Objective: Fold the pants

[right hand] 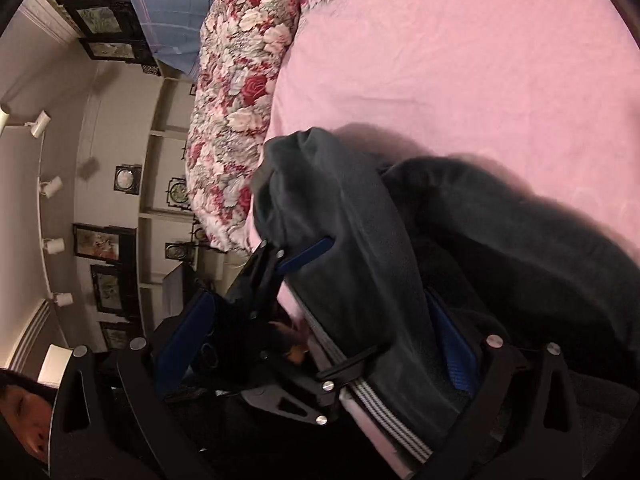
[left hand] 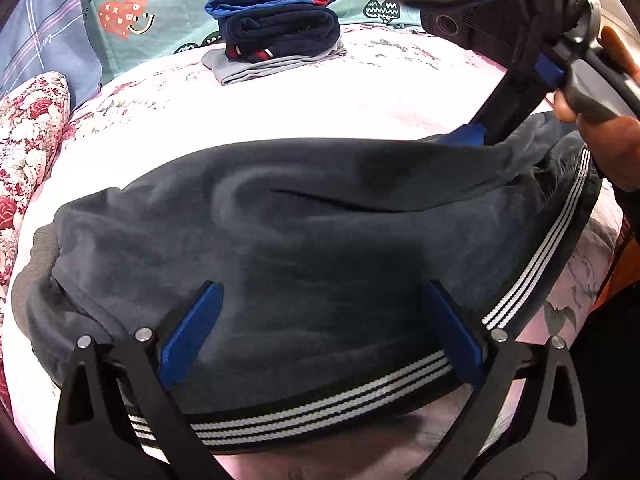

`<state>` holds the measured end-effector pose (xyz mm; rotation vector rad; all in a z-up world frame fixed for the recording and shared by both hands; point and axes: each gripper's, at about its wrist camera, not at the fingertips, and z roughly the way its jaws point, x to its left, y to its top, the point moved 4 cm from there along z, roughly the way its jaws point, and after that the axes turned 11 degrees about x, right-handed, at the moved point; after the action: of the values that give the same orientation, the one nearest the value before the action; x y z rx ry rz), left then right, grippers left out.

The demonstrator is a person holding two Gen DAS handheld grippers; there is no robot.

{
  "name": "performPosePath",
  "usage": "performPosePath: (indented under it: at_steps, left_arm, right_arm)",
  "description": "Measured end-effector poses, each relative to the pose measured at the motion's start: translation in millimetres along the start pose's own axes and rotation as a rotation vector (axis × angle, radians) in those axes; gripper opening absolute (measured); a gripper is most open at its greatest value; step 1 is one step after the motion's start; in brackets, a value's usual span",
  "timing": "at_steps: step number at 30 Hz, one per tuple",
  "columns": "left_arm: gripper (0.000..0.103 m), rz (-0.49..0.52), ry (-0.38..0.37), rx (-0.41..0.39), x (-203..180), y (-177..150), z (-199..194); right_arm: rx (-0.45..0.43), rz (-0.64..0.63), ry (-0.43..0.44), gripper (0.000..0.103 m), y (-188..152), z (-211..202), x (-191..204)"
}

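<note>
- Left wrist view: the dark grey fleece pants with white side stripes [left hand: 304,240] lie on the pink bedsheet [left hand: 360,96], long axis running left to right, ribbed cuff at the left.
- The left gripper [left hand: 320,332] hovers over the striped near edge, blue fingers spread wide, holding nothing.
- The right gripper [right hand: 320,312] also looks spread; one pad is tucked under the fabric, so any pinch is unclear.
- Soft, floppy, light cloth, probably grippy; I judge the striped seam the best hold.
- A stack of folded blue clothes [left hand: 276,24] sits well apart.
</note>
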<state>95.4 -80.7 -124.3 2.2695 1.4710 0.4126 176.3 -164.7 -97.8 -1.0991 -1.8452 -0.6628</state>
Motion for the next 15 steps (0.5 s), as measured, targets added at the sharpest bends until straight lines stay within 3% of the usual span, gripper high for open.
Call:
performPosePath:
  at_steps: [5,10,15]
  left_arm:
    - [0.101,-0.002,0.002,-0.004,0,-1,0]
    - [0.101,0.001,0.003,-0.007,-1,-2,-1]
    - [0.101,-0.001,0.002,-0.010,0,-2,-1]
  right_arm:
    - [-0.011,0.037,0.026,0.102,15,6,-4]
    - [-0.011,0.045,-0.063,0.102,49,21,-12]
    - [0.002,0.019,-0.033,0.102,80,40,-13]
